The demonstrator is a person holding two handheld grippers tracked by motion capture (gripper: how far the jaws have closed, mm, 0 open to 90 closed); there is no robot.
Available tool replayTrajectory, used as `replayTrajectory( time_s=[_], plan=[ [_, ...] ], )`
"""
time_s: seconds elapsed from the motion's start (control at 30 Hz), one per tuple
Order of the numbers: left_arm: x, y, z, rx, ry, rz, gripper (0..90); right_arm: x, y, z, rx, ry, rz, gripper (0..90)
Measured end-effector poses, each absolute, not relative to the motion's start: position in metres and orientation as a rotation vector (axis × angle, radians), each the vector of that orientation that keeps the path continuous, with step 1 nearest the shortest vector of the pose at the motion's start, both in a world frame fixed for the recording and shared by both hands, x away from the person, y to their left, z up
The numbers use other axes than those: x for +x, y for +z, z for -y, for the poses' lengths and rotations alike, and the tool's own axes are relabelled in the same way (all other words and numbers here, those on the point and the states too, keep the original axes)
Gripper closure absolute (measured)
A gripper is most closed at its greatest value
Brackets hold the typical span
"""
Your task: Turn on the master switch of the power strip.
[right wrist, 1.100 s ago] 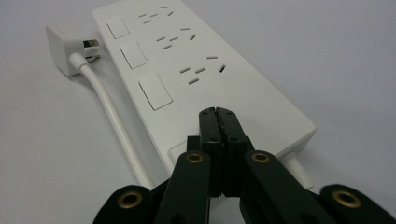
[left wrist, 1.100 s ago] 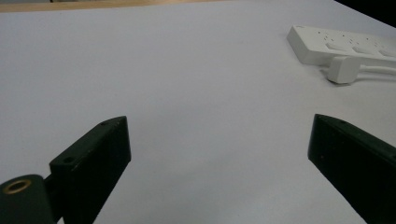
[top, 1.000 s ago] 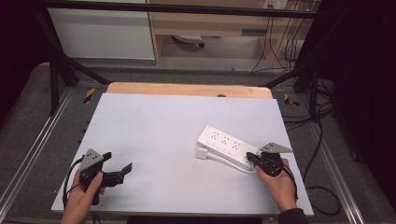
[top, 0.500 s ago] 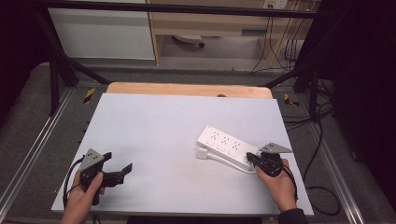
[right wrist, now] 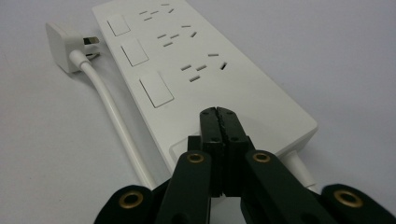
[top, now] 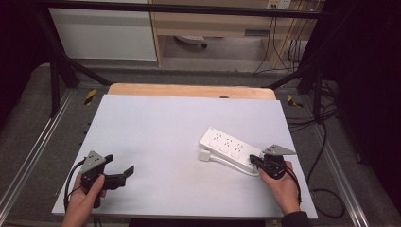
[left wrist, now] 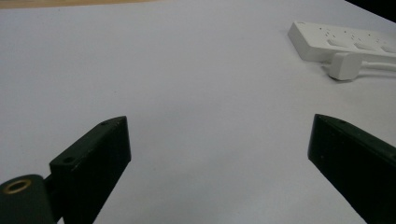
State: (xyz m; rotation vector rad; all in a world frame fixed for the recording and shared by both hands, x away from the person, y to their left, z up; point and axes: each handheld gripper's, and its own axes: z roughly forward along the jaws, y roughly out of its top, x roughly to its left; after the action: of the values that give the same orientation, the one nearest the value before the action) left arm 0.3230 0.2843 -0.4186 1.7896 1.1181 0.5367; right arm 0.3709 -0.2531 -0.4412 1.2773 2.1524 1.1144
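**Closed right gripper parked on the power strip**

Nothing has really moved over the last second: both hands and the power strip [top: 230, 150] sit where they were, so the work looks paused at a press, not mid-reach.

From above, the strip lies at an angle on the right half of the table [top: 179, 127], its cord looped along the near side and the plug [top: 204, 155] lying just beside its left end. The right gripper [top: 253, 160] is at the strip's near end; the left gripper [top: 122, 176] rests well apart, near the table's front left corner.

Looking along the right gripper [right wrist: 219, 113], its jaws are shut tight with nothing between them, tips over the blank end of the strip beyond the nearest of three rocker switches [right wrist: 156, 90]. Whether they touch the casing is hard to say. That detail is lost from above.

Seen along the left gripper [left wrist: 219, 140], its jaws are spread wide over bare table, with the strip far off.
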Motion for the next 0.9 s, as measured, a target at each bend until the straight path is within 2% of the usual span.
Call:
replayTrajectory(
  time_s=[0.9],
  plan=[
    [0.3231, -0.4188, -0.2843, 1.794, 0.536, -1.119, 5.8, 0.3707, -0.4411, 0.2526, 1.275, 1.111, -2.151, 90.0]
  ],
)
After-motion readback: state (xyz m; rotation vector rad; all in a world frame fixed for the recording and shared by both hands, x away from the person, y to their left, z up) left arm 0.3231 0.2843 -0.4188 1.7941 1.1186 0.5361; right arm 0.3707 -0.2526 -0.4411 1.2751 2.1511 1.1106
